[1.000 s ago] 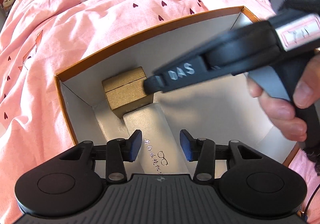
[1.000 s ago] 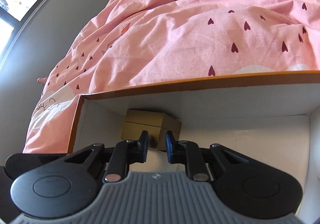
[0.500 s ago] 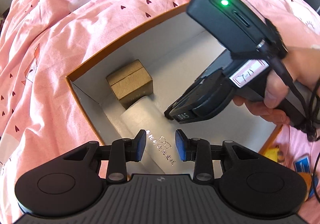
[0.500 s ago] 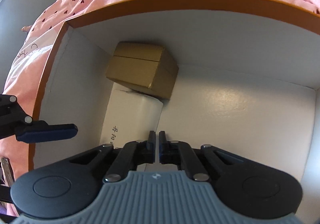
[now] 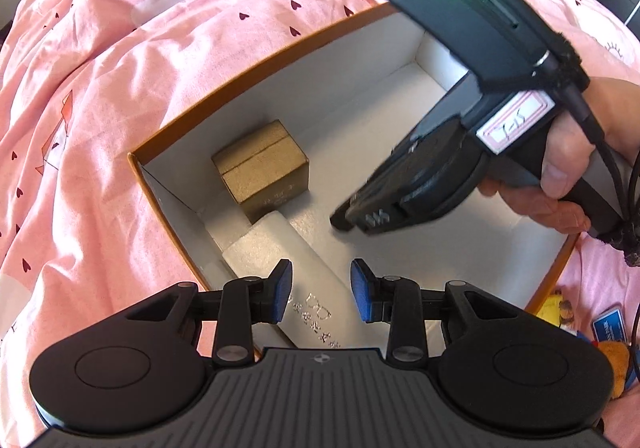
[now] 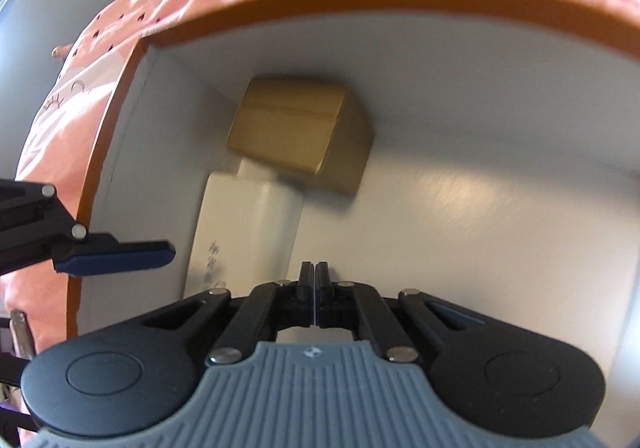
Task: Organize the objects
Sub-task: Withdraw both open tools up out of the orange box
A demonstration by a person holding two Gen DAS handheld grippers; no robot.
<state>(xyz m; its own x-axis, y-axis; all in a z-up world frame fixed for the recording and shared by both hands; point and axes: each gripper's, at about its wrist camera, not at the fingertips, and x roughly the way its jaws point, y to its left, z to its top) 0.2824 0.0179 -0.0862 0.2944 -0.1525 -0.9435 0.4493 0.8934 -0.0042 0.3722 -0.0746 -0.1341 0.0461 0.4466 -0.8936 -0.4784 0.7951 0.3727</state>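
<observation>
An orange-rimmed cardboard box point(image 5: 256, 76) with a white inside lies on a pink bedspread. A small gold box point(image 5: 260, 168) stands in its far left corner. A long white box point(image 5: 276, 248) with silver print lies against it along the left wall. My left gripper point(image 5: 320, 294) hovers above the white box, its blue pads apart and touching nothing. My right gripper point(image 5: 344, 220) reaches down into the orange box beside the white box, shut and empty. In the right wrist view the right gripper point(image 6: 315, 268) has its tips together, with the gold box point(image 6: 300, 136) and white box point(image 6: 248, 220) ahead.
The pink bedspread point(image 5: 120, 108) with dark hearts surrounds the box. A person's hand point(image 5: 568, 168) holds the right gripper's handle. A yellow toy point(image 5: 558, 304) and a blue card point(image 5: 608, 326) lie past the box's right rim. One left finger point(image 6: 116, 254) juts over the box's left wall.
The right gripper shut its jaws and sank into the orange box toward the floor beside the white box. The left gripper's pads drew closer together and it pulled back a little.
</observation>
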